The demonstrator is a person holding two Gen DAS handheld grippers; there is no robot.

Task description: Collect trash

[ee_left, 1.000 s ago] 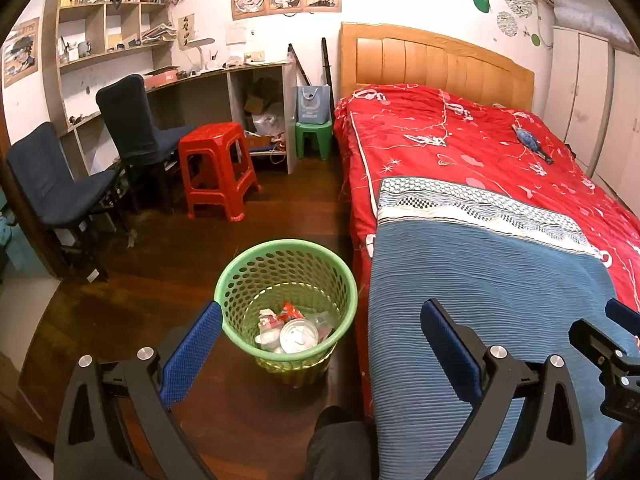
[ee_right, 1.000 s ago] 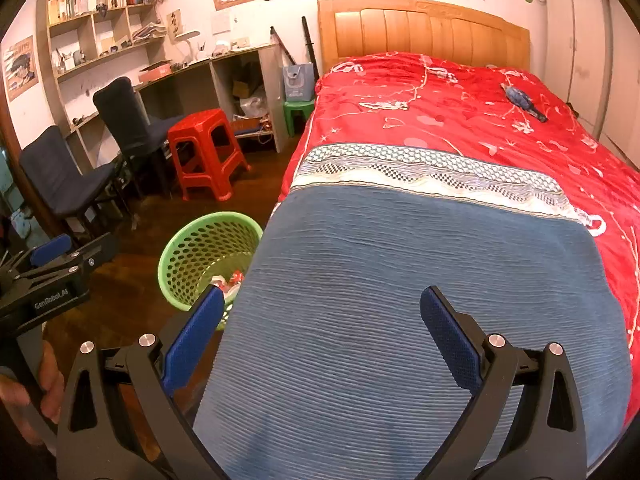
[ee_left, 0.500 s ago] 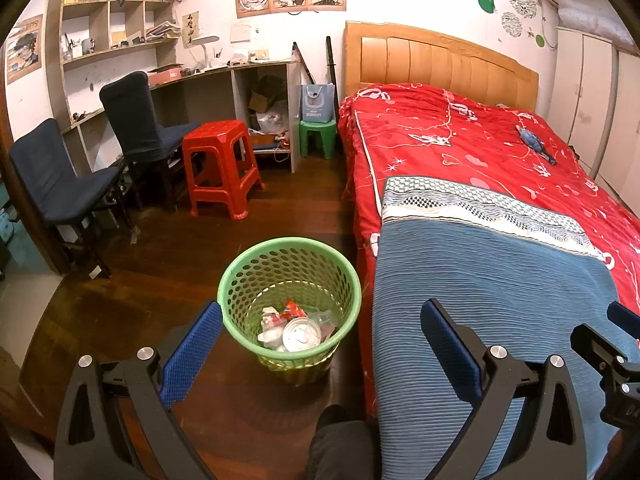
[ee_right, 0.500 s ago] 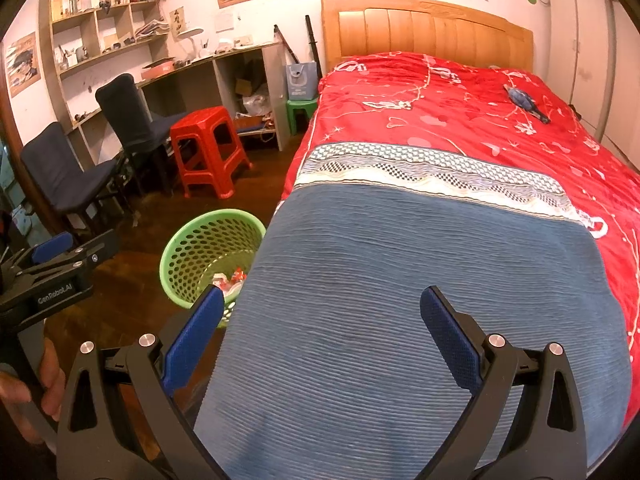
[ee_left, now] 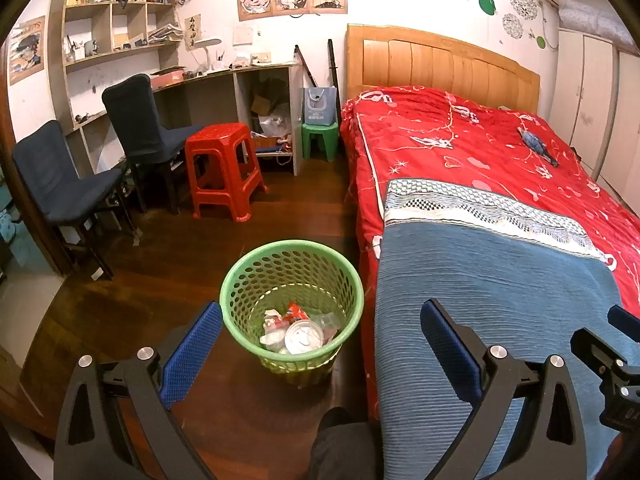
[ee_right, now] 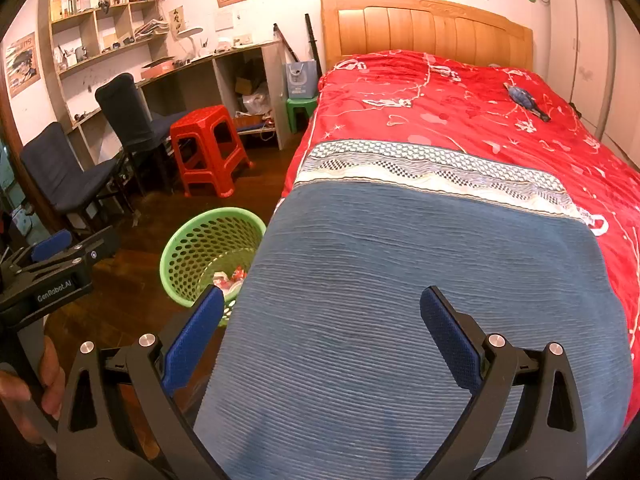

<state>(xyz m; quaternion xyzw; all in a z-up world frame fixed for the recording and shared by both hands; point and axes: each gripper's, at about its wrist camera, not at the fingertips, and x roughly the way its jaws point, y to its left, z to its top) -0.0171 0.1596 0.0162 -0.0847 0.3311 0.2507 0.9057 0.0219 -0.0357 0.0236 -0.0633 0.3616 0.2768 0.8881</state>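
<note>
The left gripper [ee_left: 320, 344] is hanging wide apart and empty, its blue pads framing the green basket [ee_left: 244, 280] that is standing on the dark wood floor just left of the bed [ee_left: 472, 152]. The right gripper [ee_right: 322, 338] is likewise spread and carrying nothing, hovering over the blue blanket [ee_right: 400, 280] at the near end of the bed. In the right wrist view a hand [ee_right: 24, 392] is gripping the handle of the left tool at the left edge.

The trash [ee_left: 296, 330] is already lying in the bottom of the basket: crumpled wrappers, a round white lid and a red scrap. The only loose thing on the bed is a small bluish object [ee_left: 536, 146] far off on the red quilt [ee_left: 460, 156], toward the right; whether it is rubbish I cannot tell.

The risks, as I judge them:
- Reaching for that far object could mean leaning across the bed, and a trailing left tool could be knocking the light basket over, spilling what is in it onto the floor.
- The pads closing low on the quilt could be pinching fabric along with the object, dragging the cover instead of lifting cleanly.
- The object may not be trash at all, so binning it would be a mistake.
- A drop from well above the rim could be missing the basket or bouncing off the bed edge, since the basket is standing close against the hanging blanket.
</note>
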